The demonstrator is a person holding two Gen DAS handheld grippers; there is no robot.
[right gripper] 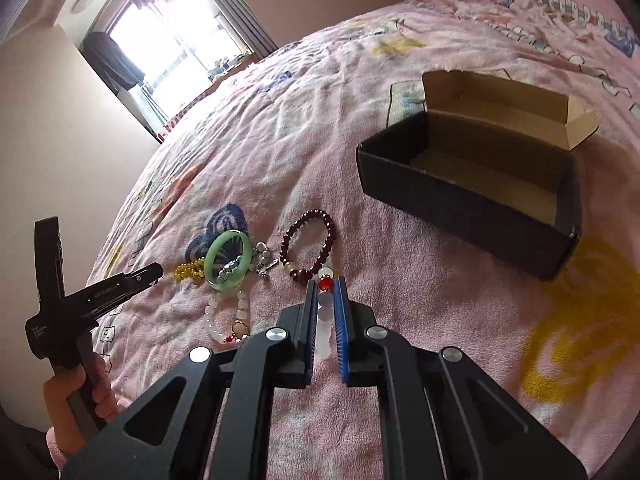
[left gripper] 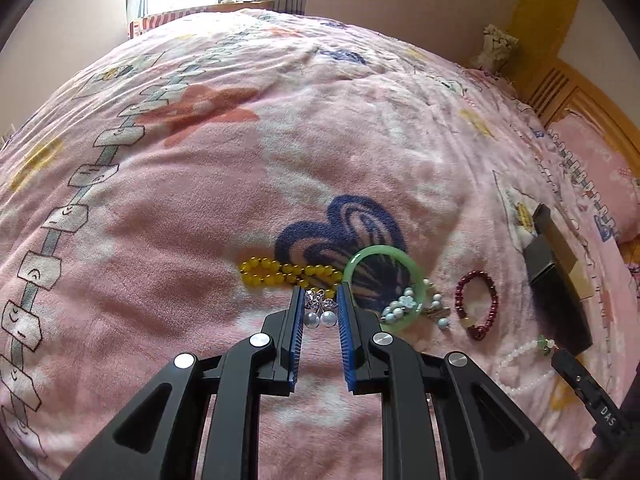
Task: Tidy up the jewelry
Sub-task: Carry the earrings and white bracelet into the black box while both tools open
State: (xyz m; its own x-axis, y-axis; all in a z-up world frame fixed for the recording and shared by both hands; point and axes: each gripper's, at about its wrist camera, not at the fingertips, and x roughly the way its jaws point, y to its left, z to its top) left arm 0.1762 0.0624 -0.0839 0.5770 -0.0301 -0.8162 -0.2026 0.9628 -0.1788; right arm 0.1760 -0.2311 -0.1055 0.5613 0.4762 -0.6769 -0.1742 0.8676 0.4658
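Note:
My left gripper [left gripper: 320,293] is shut on a pair of silver earrings with pearl drops [left gripper: 318,314], held just above the pink bedspread. Beyond its tips lie a yellow bead bracelet [left gripper: 288,274] and a green jade bangle [left gripper: 384,280] with a pale blue bead string [left gripper: 400,309] draped over it. My right gripper [right gripper: 324,280] is shut on a white bead bracelet with a red bead [right gripper: 325,320], lifted off the bed. A dark red bead bracelet [right gripper: 308,244] lies just past its tips. An open black box [right gripper: 472,184] stands to the far right.
Another white bead bracelet with a gold charm [right gripper: 232,320] lies left of the right gripper. A person's hand [right gripper: 76,400] holds the left gripper's handle. A wooden headboard [left gripper: 560,92] and a pillow [left gripper: 596,176] border the bed on the right. The pink bedspread [left gripper: 200,200] stretches far to the left.

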